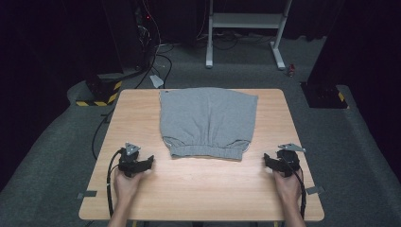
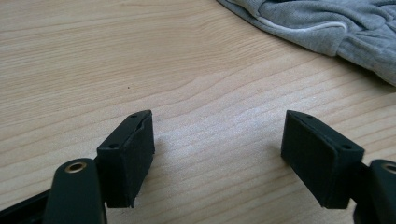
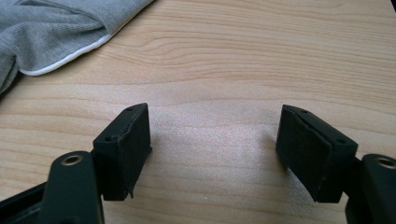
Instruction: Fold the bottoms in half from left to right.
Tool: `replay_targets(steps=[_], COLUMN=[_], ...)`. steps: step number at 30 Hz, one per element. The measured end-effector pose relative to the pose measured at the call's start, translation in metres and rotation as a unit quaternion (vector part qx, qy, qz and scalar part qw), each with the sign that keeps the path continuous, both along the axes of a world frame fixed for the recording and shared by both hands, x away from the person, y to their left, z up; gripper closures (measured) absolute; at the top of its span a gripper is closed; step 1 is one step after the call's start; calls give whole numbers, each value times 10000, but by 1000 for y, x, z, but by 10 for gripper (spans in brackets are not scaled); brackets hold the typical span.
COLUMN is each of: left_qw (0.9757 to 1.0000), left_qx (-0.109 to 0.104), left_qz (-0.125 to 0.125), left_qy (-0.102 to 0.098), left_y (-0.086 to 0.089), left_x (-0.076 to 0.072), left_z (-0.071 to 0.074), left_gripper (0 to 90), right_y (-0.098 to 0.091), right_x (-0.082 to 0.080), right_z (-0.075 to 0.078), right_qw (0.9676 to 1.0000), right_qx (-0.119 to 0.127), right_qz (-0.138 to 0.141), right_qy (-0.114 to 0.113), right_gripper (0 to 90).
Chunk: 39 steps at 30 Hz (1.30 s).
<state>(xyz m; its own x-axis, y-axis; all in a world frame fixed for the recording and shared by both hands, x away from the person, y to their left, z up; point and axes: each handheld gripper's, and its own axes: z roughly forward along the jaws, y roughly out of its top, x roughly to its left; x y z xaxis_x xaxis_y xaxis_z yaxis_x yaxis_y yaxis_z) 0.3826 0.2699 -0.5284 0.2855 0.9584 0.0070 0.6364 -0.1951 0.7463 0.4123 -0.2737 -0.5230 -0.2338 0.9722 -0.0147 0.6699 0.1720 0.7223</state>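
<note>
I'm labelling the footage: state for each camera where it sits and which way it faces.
High view: above the person's side, looking forward and down on the light wooden table; forearms, left hand-held gripper and right hand-held gripper show.
Left gripper view: rides the left hand-held gripper, looking along its open black jaws over the tabletop.
Right gripper view: likewise, on the right hand-held gripper.
All share the grey fabric shorts.

Light wood surface (image 1: 198,184), with grey shorts (image 1: 208,120) lying flat on the far half, waistband toward the person.
</note>
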Motion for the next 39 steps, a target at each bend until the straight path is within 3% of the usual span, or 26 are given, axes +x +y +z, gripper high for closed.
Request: replay_targets(steps=[18,33,37,38,39], left_qw=[10000,10000,10000,10000,10000], left_qx=[2,-14,-3,-7,-32], left_qz=[-6,-22,-4,8,2], left_qy=[0,15,-9,-18,-18], left_y=[0,-1,-1,-1,-1], left_x=[0,0,0,0,0], left_z=[0,0,0,0,0], left_gripper=[256,259,286,287,287], right_y=[0,1,-1,-2,-2], right_x=[1,1,1,0,-1], right_z=[0,0,0,2,3], right_qw=[10000,9999,10000,9999,9999], right_qx=[-14,0,-4,-6,-4], right_qz=[-46,-44,-5,-78,-94], right_qy=[78,99,54,94,109], right_gripper=[169,163,212,301,321])
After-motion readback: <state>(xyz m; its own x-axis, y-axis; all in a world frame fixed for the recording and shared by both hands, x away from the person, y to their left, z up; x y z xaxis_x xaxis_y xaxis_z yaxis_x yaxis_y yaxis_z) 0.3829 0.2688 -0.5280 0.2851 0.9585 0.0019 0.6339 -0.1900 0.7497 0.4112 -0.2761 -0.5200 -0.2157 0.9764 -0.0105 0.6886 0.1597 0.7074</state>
